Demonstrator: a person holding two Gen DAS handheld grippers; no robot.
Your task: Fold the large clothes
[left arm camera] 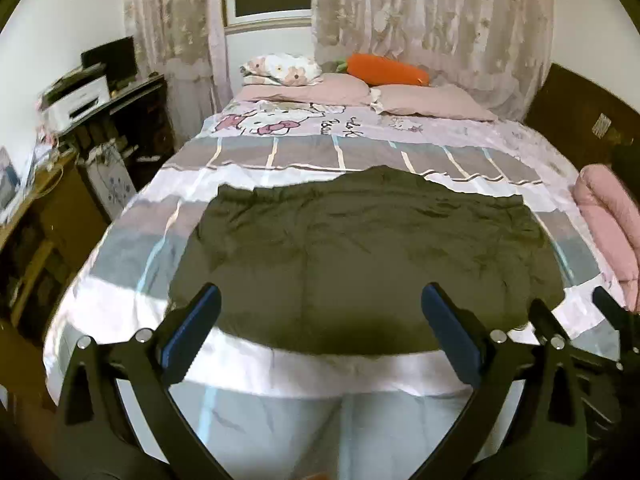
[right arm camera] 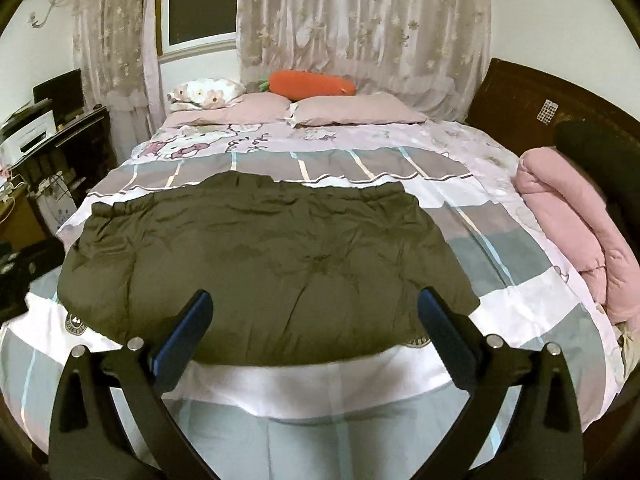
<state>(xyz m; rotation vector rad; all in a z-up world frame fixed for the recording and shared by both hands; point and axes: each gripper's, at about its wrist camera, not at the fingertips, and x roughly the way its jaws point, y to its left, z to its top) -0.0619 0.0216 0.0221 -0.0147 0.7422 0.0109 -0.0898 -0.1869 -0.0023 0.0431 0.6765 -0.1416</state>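
We are holding the left gripper [left arm camera: 320, 312] wide open and gripping nothing; the olive garment [left arm camera: 360, 256] is lying spread on the bed cover [left arm camera: 320, 372] just ahead of its fingers. Our right gripper [right arm camera: 316, 312] is gaping equally, empty, above the garment's near hem (a pink folded quilt [right arm camera: 568, 224] is lying far right).

Left gripper [left arm camera: 320, 322] and right gripper [right arm camera: 314, 320], side by side, jaws spread wide, both empty.
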